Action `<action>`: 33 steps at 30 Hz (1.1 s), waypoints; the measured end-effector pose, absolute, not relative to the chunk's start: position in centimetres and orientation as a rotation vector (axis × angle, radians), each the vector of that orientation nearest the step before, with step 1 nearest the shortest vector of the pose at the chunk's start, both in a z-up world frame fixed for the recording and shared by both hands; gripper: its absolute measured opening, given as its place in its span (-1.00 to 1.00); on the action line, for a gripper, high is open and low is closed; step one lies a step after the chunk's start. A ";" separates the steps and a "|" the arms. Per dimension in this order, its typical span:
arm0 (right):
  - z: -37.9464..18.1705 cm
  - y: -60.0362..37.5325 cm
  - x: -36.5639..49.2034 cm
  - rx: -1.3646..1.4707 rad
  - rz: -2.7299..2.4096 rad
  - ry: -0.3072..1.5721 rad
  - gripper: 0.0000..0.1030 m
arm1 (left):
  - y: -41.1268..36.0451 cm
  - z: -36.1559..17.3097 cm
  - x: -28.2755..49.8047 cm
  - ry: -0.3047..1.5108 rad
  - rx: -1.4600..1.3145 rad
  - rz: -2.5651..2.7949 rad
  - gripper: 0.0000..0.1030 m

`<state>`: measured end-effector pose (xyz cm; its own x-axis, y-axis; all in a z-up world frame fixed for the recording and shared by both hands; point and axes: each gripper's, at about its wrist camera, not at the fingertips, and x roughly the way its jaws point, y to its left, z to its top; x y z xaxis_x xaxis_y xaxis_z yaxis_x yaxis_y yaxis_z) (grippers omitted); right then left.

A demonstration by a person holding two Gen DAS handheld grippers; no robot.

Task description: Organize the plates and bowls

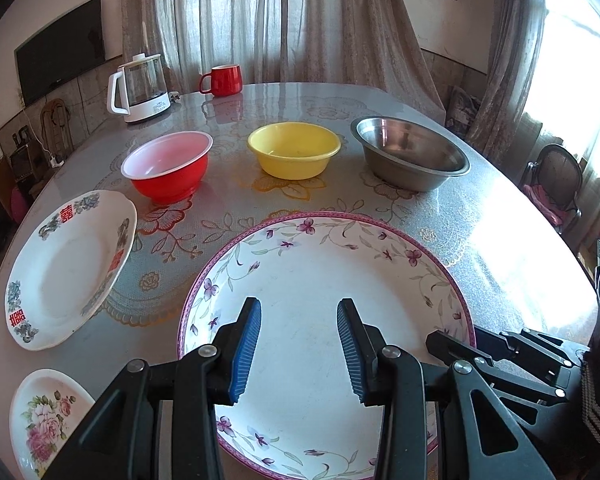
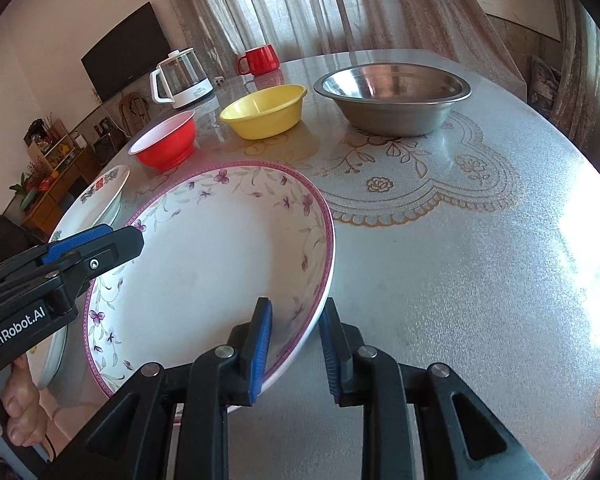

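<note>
Floral plate (image 2: 204, 264) rim between right gripper (image 2: 296, 344) pads.

Right half of the table (image 2: 480, 280) is bare, a wide lane from the near edge up to the steel bowl (image 2: 392, 96). Back row of red bowl (image 1: 168, 166), yellow bowl (image 1: 294, 150) and steel bowl has gaps between each. Left side is crowded: large floral plate (image 1: 324, 280), double-happiness plate (image 1: 66, 268), rose plate (image 1: 44, 420) close together.

Home dining room: wall TV (image 1: 62, 50), lace curtains (image 1: 268, 16), kettle (image 1: 142, 88), round table (image 1: 480, 216) with floral cover.
</note>
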<state>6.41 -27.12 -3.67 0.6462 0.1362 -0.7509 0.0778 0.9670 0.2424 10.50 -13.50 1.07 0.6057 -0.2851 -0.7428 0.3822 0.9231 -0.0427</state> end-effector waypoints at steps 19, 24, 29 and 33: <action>-1.9 -28.1 7.0 0.268 0.048 0.829 -0.37 | -11.0 0.2 11.8 0.910 0.084 -0.357 -0.21; -0.6 -27.8 7.2 0.278 0.046 0.771 -0.37 | -9.0 0.5 11.9 0.906 0.056 -0.334 -0.21; 0.5 -25.4 8.2 0.266 0.117 0.751 -0.37 | -6.0 0.6 12.1 0.910 -0.004 -0.308 -0.05; 0.7 -22.5 9.4 0.262 0.226 0.759 -0.37 | -3.0 0.9 12.4 0.900 -0.047 -0.264 -0.03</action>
